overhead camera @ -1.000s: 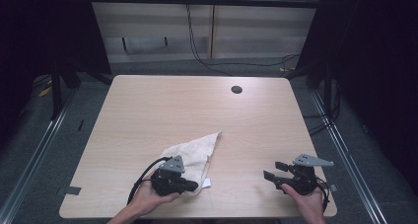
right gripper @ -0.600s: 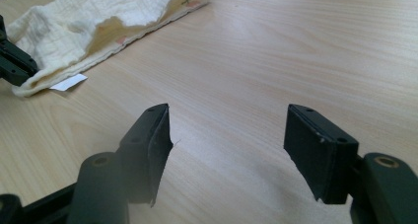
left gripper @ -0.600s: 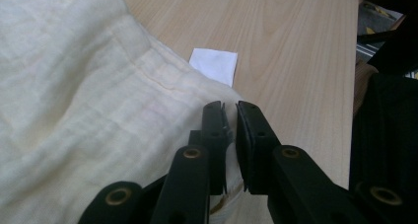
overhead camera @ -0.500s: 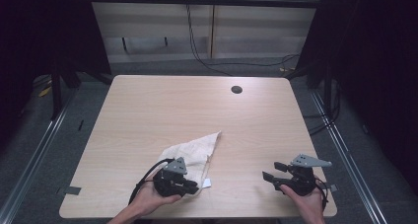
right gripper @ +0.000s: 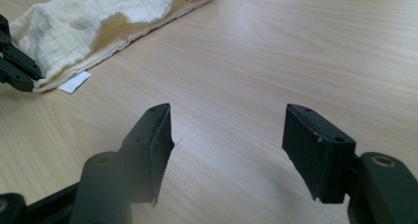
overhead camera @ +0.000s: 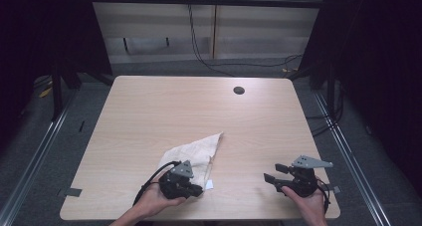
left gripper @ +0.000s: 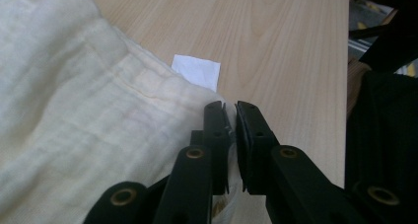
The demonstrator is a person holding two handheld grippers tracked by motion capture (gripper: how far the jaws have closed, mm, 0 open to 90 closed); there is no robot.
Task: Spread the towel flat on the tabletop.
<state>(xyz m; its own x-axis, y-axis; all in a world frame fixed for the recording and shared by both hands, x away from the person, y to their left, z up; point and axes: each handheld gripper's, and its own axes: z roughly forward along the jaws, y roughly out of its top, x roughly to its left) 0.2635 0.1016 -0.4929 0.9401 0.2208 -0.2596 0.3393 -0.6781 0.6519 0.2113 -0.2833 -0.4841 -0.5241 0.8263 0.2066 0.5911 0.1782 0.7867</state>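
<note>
- The left hand-held gripper (overhead camera: 195, 190) sits near the counter's (overhead camera: 149, 111) front edge, at about 7 o'clock, its jaws nearly together and pinching the near corner of the cream muslin cloth (overhead camera: 195, 154); they have just been closing on it.
- A white paper tag (left gripper: 196, 71) lies just beyond that corner.
- The right hand-held gripper (overhead camera: 272, 173), at 5 o'clock, is spread wide over bare wood.
- The cloth tapers toward the centre.
- Beyond, open counter runs to a cable hole (overhead camera: 239, 90) near the far edge at 1 o'clock.
</note>
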